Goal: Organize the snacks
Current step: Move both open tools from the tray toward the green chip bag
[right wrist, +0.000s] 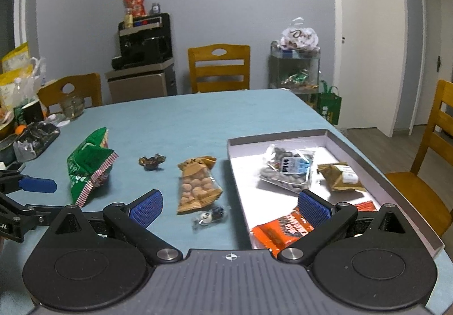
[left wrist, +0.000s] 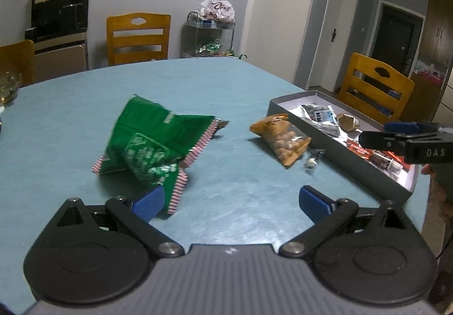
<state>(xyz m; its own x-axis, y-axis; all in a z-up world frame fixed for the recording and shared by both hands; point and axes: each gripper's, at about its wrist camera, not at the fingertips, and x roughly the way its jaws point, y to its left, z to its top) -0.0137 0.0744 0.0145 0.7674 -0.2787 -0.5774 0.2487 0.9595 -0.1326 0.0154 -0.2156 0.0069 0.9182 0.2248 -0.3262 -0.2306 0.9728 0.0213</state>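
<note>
A crumpled green snack bag point(left wrist: 154, 142) lies on the blue table, just ahead of my open left gripper point(left wrist: 232, 203); its left pad point(left wrist: 148, 203) is next to the bag's edge. The bag also shows in the right wrist view point(right wrist: 87, 170). An orange peanut bag point(left wrist: 281, 139) point(right wrist: 196, 186) and a small wrapped candy point(left wrist: 311, 162) point(right wrist: 209, 217) lie beside a grey box point(left wrist: 339, 156) point(right wrist: 240, 182) holding several snacks. My right gripper point(right wrist: 230, 206) is open and empty, over the box's near left edge; it shows in the left wrist view point(left wrist: 396, 134).
A dark wrapped candy point(right wrist: 151, 162) lies mid-table. Bags, a glass jar point(right wrist: 72, 107) and clutter stand at the table's far left. Wooden chairs point(right wrist: 219, 67) point(left wrist: 373, 85) surround the table. A metal cart point(right wrist: 296, 66) stands by the wall.
</note>
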